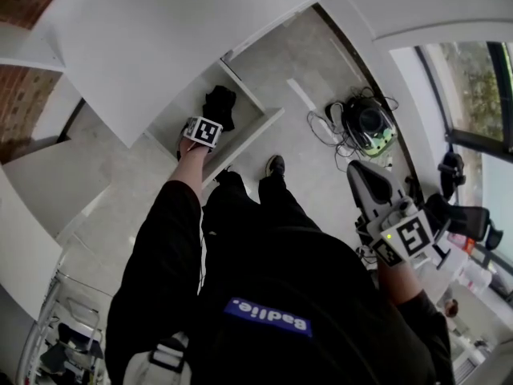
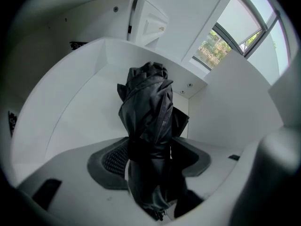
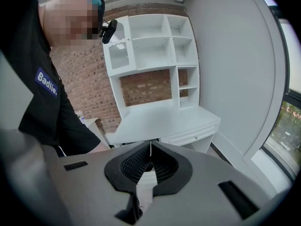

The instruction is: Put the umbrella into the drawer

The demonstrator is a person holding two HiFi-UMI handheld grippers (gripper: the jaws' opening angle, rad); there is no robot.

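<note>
A folded black umbrella (image 2: 148, 126) stands between the jaws of my left gripper (image 2: 150, 150), which is shut on it, its far end down inside the white drawer (image 2: 70, 107). In the head view the left gripper (image 1: 207, 125) reaches down into the open drawer (image 1: 252, 133) under the desk, and the umbrella (image 1: 220, 103) shows as a dark bundle just beyond its marker cube. My right gripper (image 1: 357, 171) is held out to the right above the floor, far from the drawer. In its own view the right gripper (image 3: 150, 146) is shut, with nothing between its pads.
The white desk top (image 1: 160, 30) overhangs the drawer. A round device with tangled cables (image 1: 365, 123) lies on the floor by the window. My shoe (image 1: 275, 164) stands next to the drawer front. A white shelf unit (image 3: 155, 46) stands against a brick wall.
</note>
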